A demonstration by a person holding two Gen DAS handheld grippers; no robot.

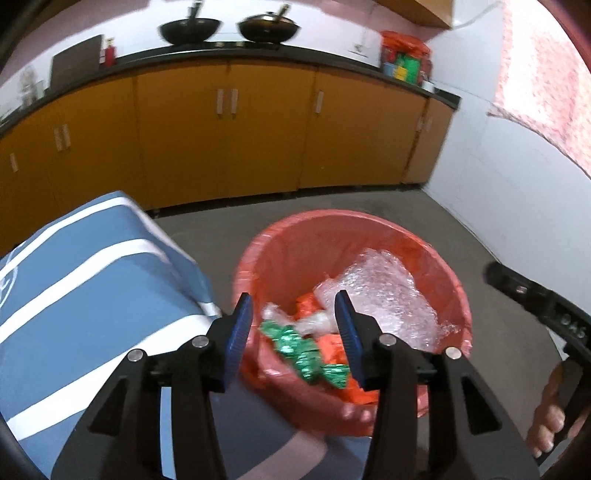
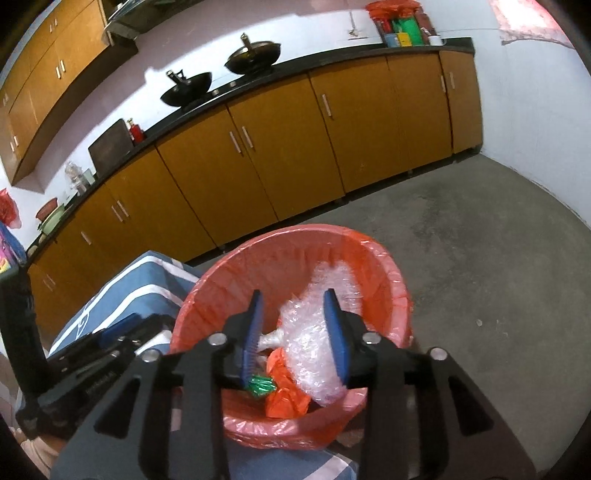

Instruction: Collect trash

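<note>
A bin lined with a red bag (image 1: 295,236) (image 2: 229,273) stands on the floor. Inside lie a green foil wrapper (image 1: 306,354) (image 2: 261,386), orange plastic (image 1: 332,347) (image 2: 286,400) and clear bubble wrap (image 1: 388,291) (image 2: 310,332). My left gripper (image 1: 293,314) is open and empty above the bin's near rim. My right gripper (image 2: 293,314) is open and empty over the bin. The other gripper shows at the right edge of the left wrist view (image 1: 546,306) and at the lower left of the right wrist view (image 2: 92,362).
A table with a blue cloth with white stripes (image 1: 92,280) (image 2: 129,291) stands left of the bin. Yellow cabinets (image 1: 221,136) (image 2: 277,147) under a black counter line the back, with two woks (image 1: 229,27) on top. Grey floor (image 2: 480,258) lies right of the bin, white wall (image 1: 498,177) beyond.
</note>
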